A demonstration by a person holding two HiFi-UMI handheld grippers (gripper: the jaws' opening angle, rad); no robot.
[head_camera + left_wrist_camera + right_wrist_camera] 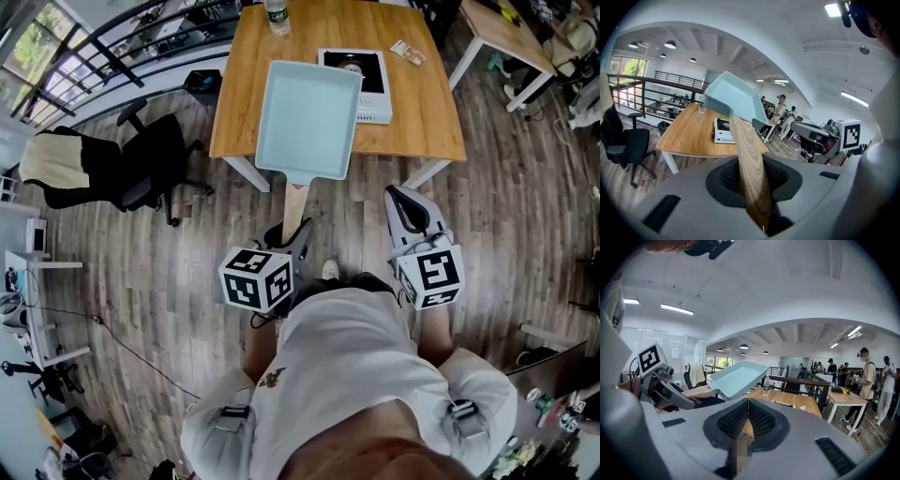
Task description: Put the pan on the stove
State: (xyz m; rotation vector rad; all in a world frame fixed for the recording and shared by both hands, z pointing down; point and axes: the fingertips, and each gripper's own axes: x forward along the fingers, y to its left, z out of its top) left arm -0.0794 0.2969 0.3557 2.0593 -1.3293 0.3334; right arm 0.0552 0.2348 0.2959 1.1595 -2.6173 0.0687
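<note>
A light blue rectangular pan (309, 117) with a wooden handle (294, 206) hangs in the air over the near edge of the wooden table (422, 112). My left gripper (291, 234) is shut on the handle's end; in the left gripper view the handle (750, 159) runs up between the pads to the pan (733, 98). The stove (361, 80), white with a black top, sits on the table and is partly hidden by the pan. My right gripper (408, 211) is to the right of the pan, away from the table, its pads together and nothing in them.
A water bottle (277, 17) stands at the table's far edge and a small packet (408, 52) lies at its far right. A black office chair (122, 169) stands to the left. A second table (506, 37) is at the back right, with several people (865, 376) beyond.
</note>
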